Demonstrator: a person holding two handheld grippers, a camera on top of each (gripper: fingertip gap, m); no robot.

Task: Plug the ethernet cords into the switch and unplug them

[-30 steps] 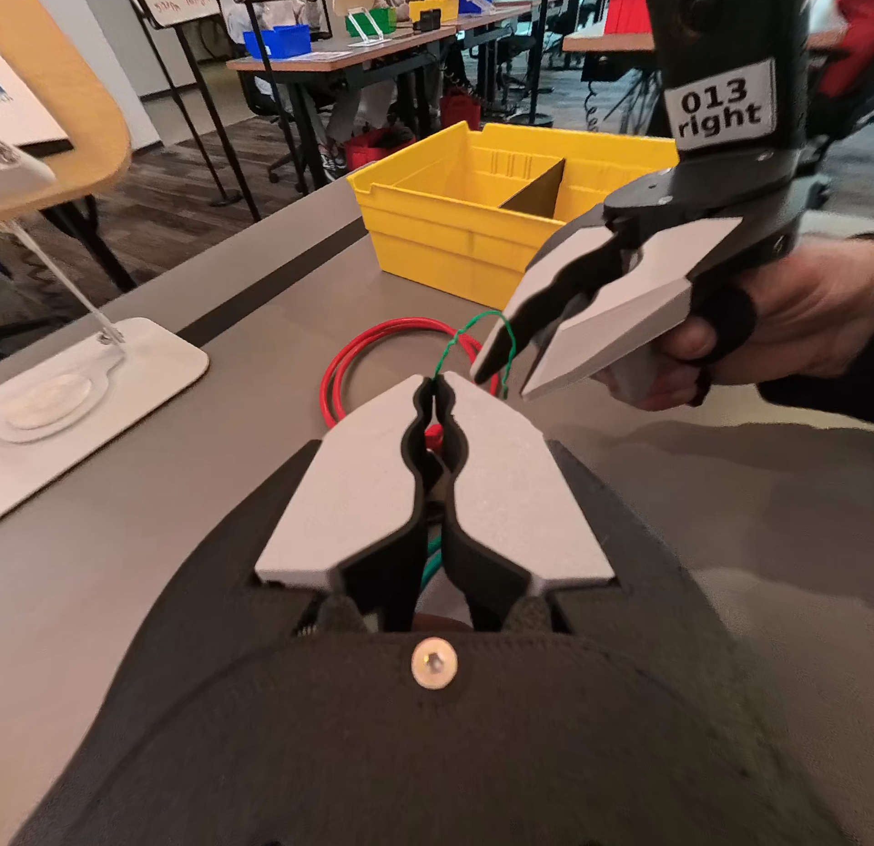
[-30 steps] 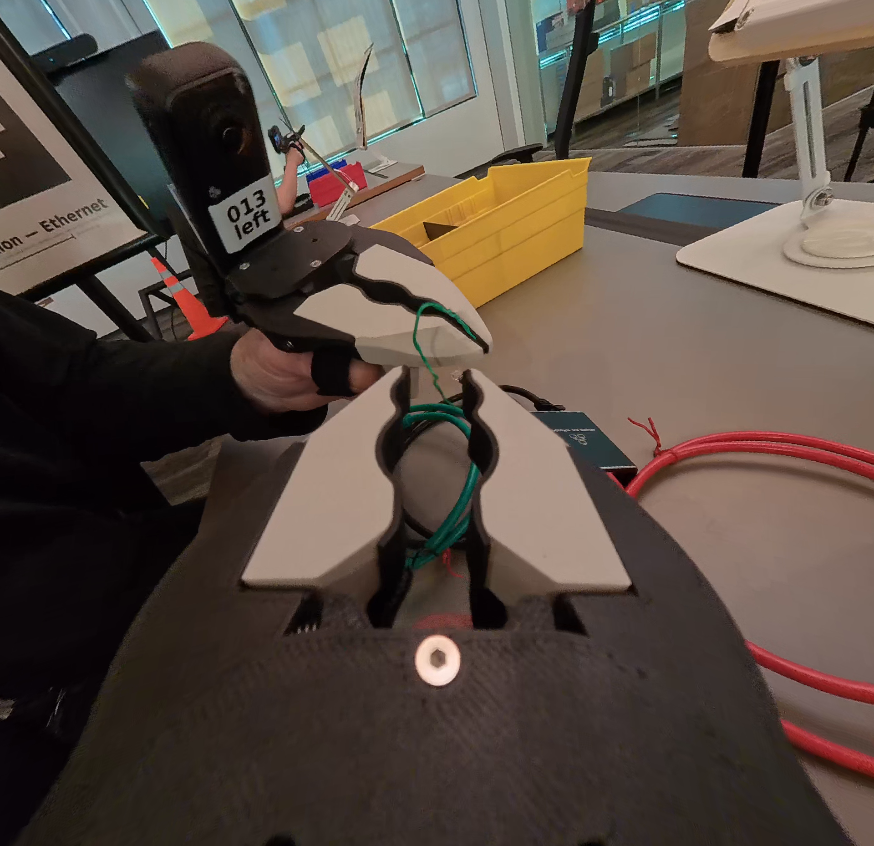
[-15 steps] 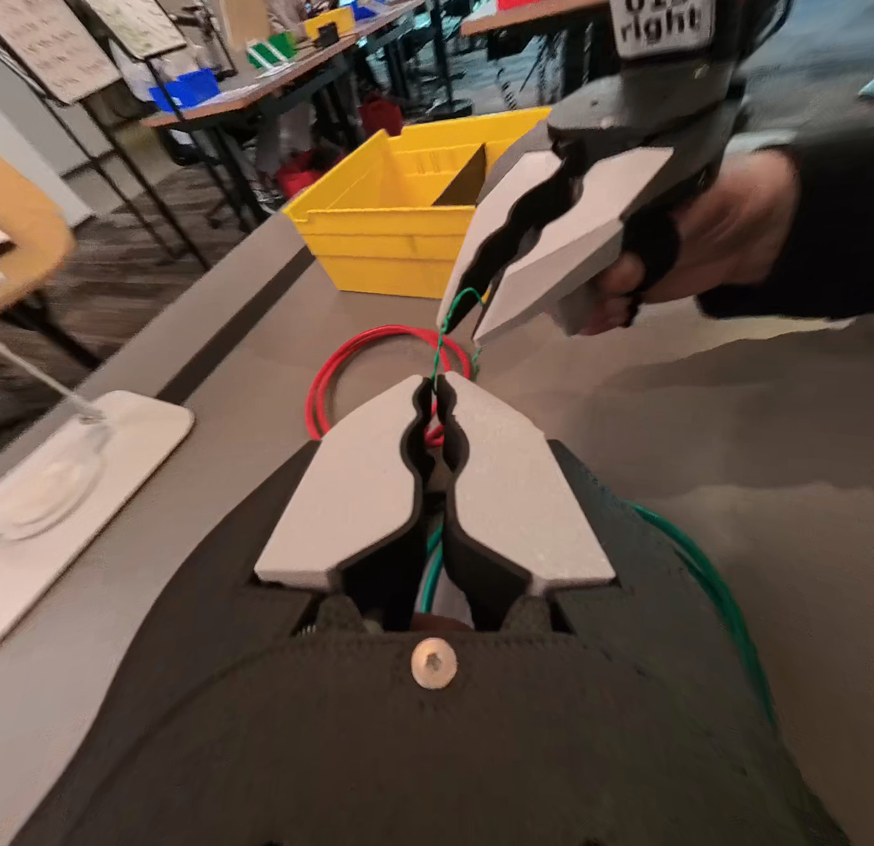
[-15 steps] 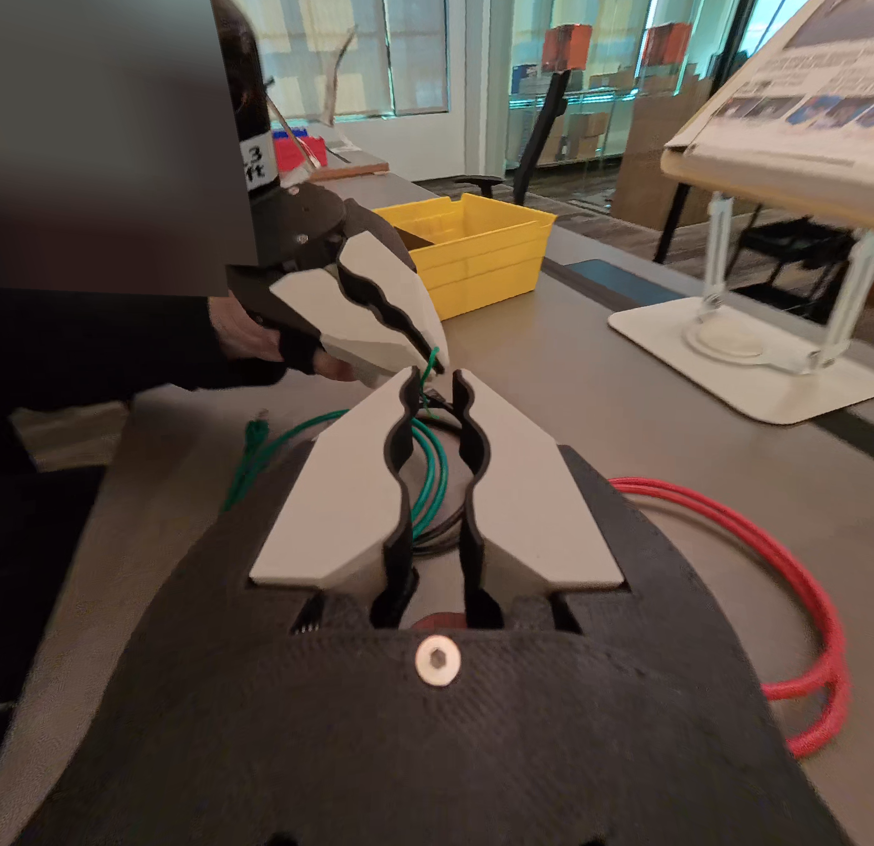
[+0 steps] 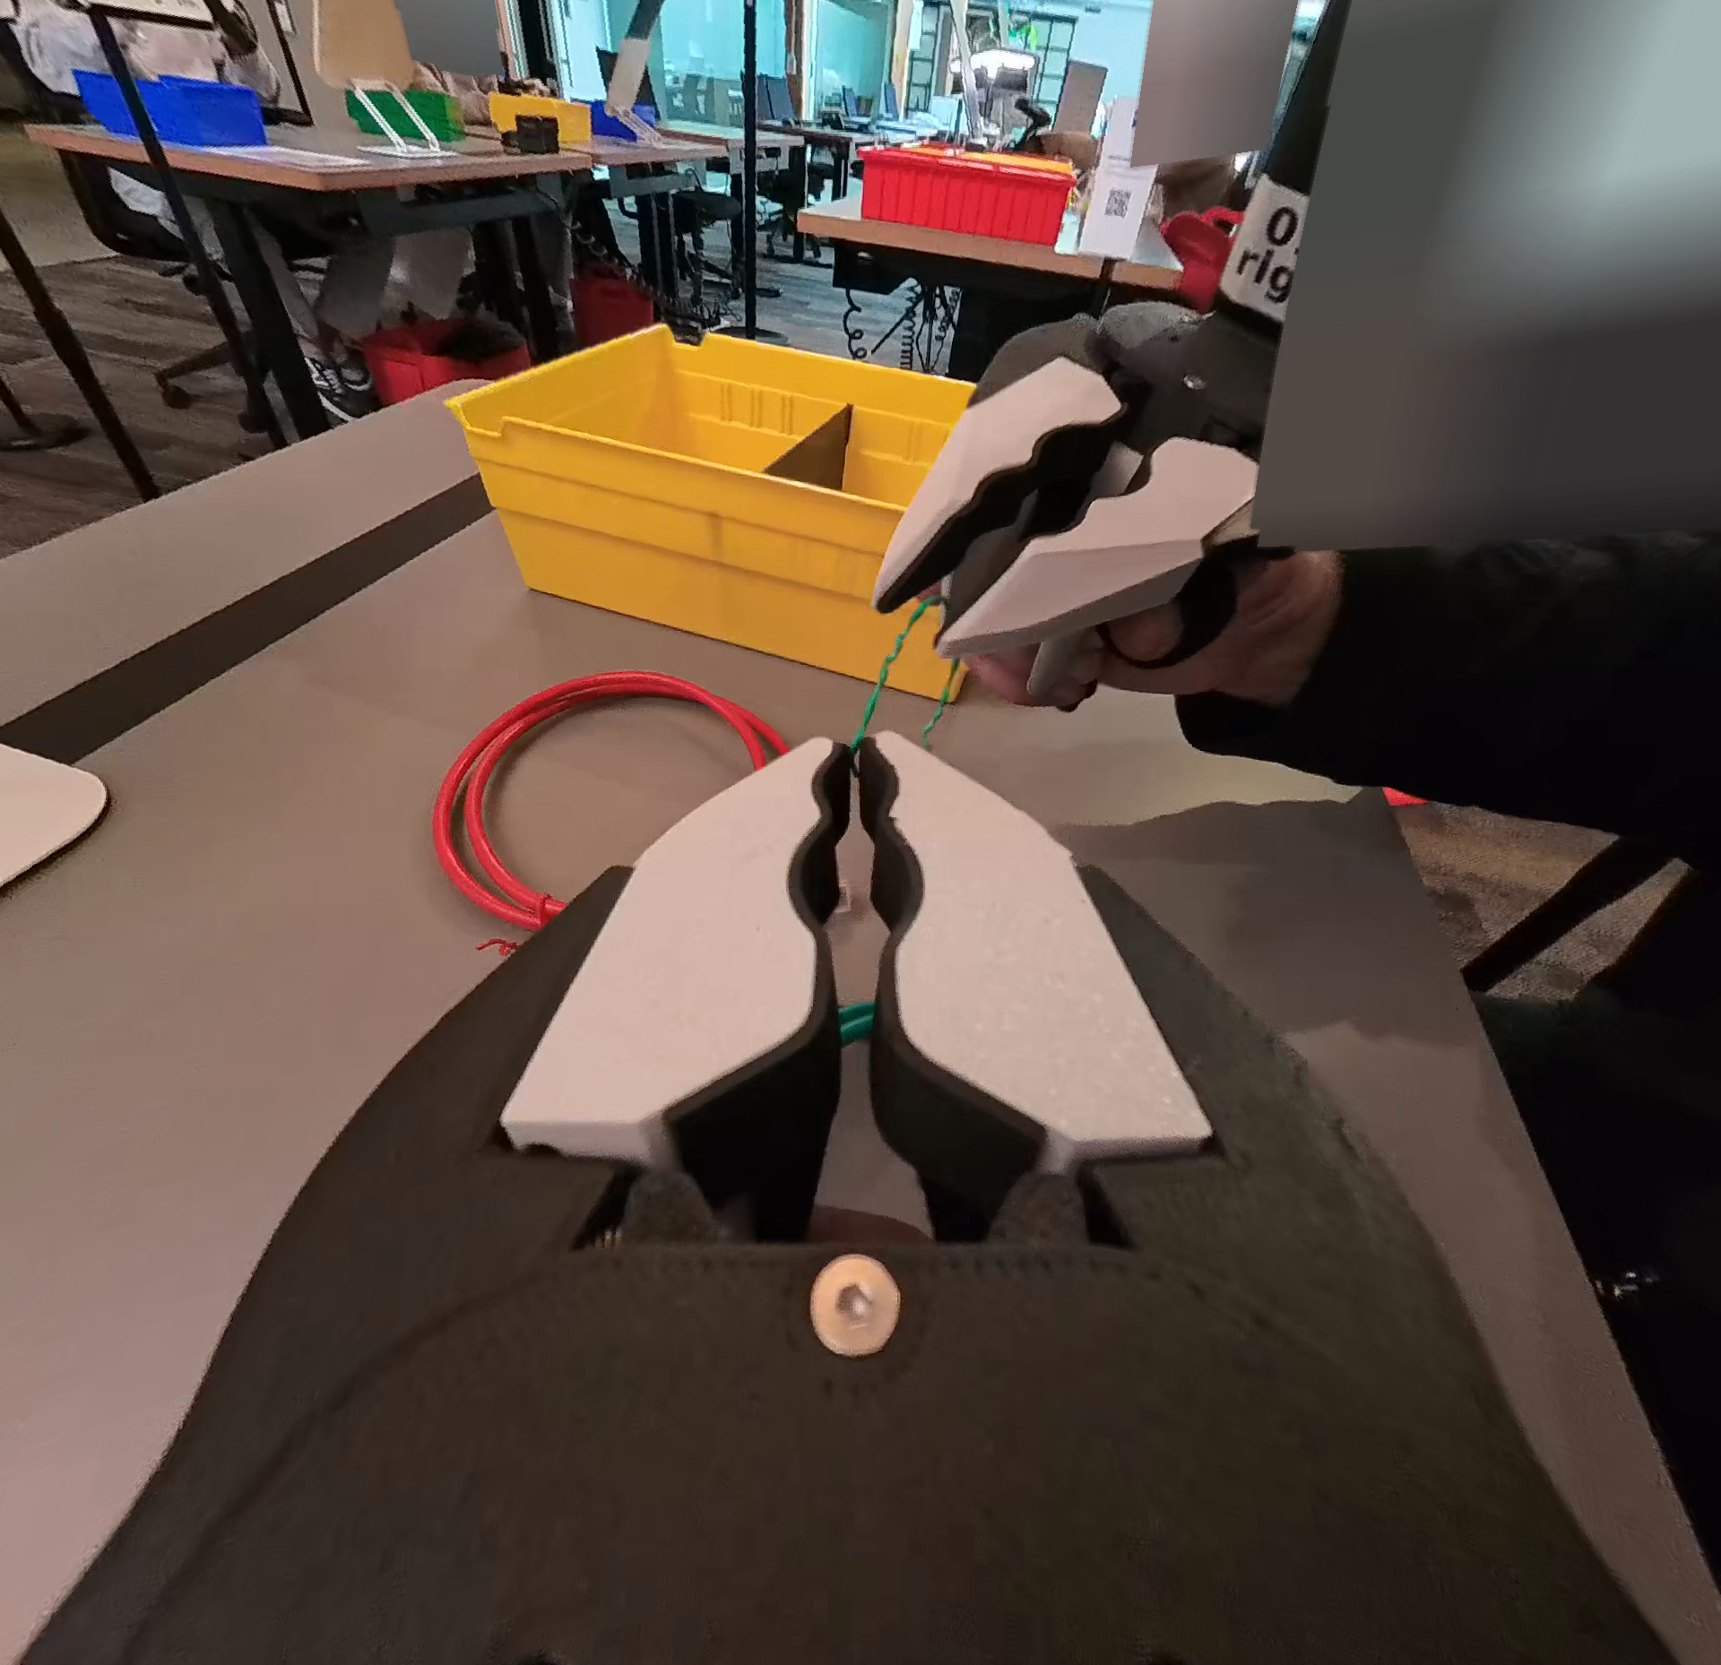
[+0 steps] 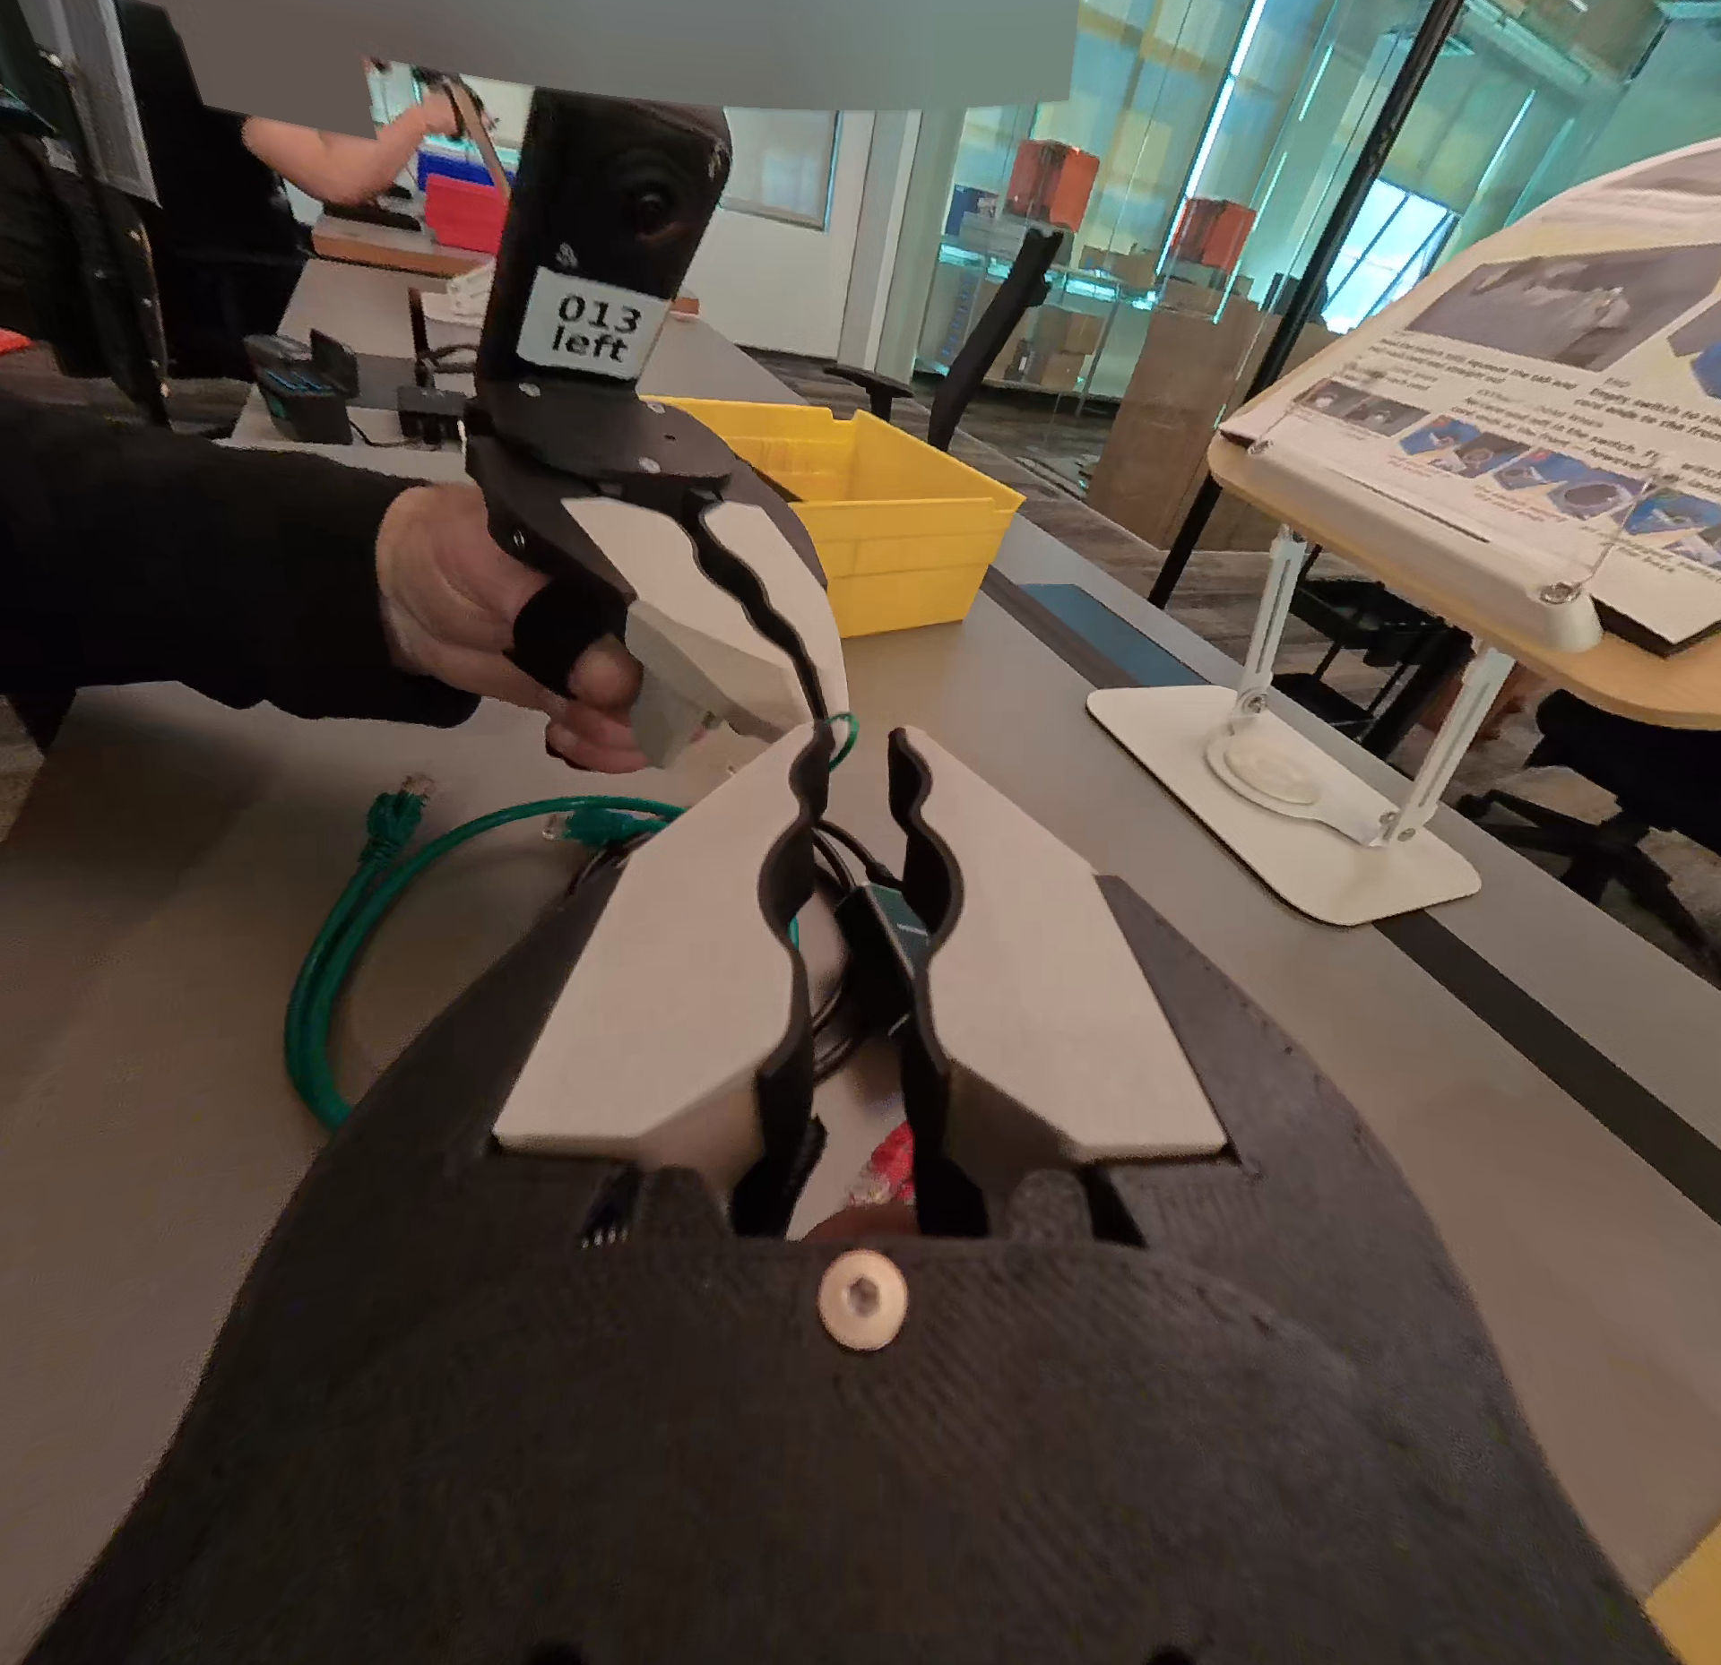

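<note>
- Your left tongs (image 5: 855, 756) pinch a thin green twist tie (image 5: 896, 680) at their tips.
- Your right tongs (image 6: 857, 736) stand narrowly parted, the tie's loop at their tips.
- The green cord (image 6: 372, 913) lies on the desk (image 5: 279, 969) below.

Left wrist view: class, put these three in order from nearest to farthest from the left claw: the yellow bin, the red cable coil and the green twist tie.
1. Green twist tie: pinched at the tips of the left claw.
2. Red cable coil: on the table, ahead and to the left.
3. Yellow bin: farther back, beyond the coil.
</note>
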